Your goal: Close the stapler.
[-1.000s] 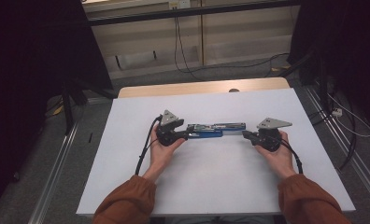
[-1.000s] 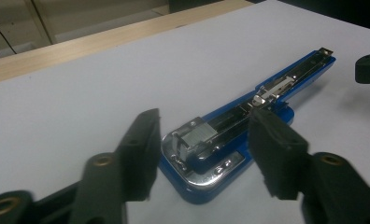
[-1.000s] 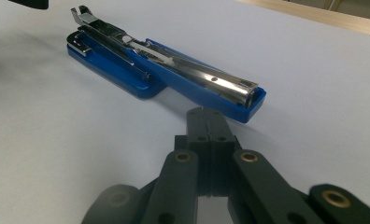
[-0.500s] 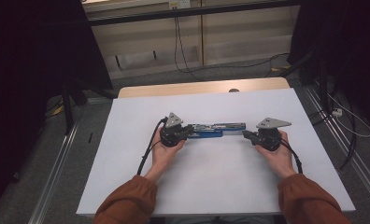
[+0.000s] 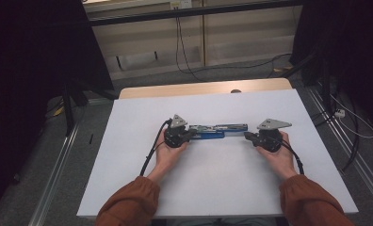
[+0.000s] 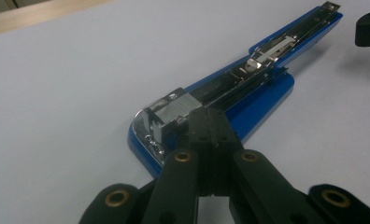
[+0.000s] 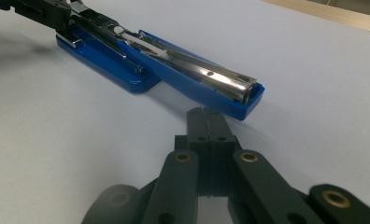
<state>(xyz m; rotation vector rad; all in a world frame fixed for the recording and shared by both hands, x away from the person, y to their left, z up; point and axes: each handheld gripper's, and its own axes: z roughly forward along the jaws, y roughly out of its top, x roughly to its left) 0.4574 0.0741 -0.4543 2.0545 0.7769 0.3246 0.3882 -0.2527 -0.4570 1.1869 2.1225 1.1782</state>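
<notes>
A blue stapler [image 5: 217,131] lies swung open flat in the middle of the white table [image 5: 222,188], its metal magazine [image 6: 248,88] facing up. My left gripper [image 5: 191,134] is shut, and its joined tips [image 6: 209,116] rest against the stapler's left end beside the block of staples [image 6: 171,109]. My right gripper [image 5: 247,136] is shut too; its tips [image 7: 206,114] sit on the table just short of the blue right end [image 7: 241,100], not touching it. The right gripper view also shows the left gripper [image 7: 43,9] at the stapler's far end.
A wooden strip [image 5: 198,88] runs along the table's far edge. Cables [image 5: 184,56] lie on the floor beyond it, and more cables [image 5: 349,127] hang at the right. Metal rails [image 5: 57,165] flank the table. White surface lies open in front of and behind the stapler.
My left gripper has shifted slightly right and rolled, bringing its tips onto the stapler's left end. The right gripper and the stapler have hardly moved.
</notes>
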